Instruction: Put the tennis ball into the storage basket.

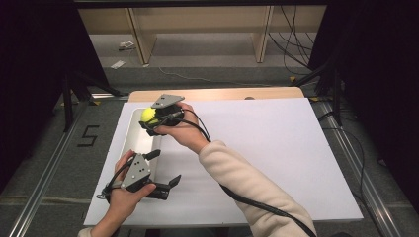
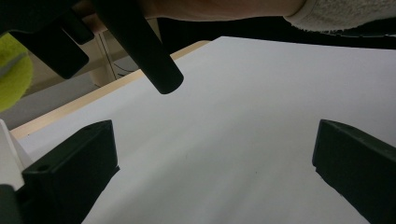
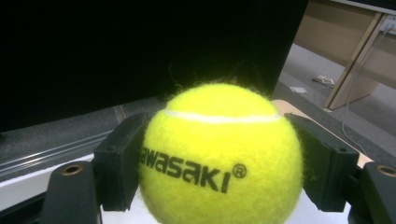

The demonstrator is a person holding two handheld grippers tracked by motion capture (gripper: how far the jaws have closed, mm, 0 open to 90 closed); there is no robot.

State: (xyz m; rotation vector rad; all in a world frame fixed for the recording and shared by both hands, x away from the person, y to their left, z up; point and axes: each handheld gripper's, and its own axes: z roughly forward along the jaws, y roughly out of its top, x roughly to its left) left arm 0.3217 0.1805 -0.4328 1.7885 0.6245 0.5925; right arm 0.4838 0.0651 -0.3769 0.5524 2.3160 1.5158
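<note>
A yellow tennis ball [image 1: 147, 115] sits clamped in my right gripper [image 1: 152, 118], held above the far end of a long white tray [image 1: 134, 143] at the table's left. In the right gripper view the ball [image 3: 219, 154] carries black lettering and both jaws press its sides. My left gripper [image 1: 165, 168] rests open near the tray's near end, jaws pointing right over the white sheet [image 1: 267, 148]. In the left gripper view its jaws stand wide apart with nothing between them [image 2: 215, 172], and the ball's edge [image 2: 11, 77] shows at the upper left.
The white sheet covers most of the wooden table [image 1: 217, 94]. Metal rails [image 1: 54, 158] run along both sides of the table. Wooden shelving legs [image 1: 138, 39] stand beyond the far edge. Cables [image 1: 296, 44] lie on the floor at the back right.
</note>
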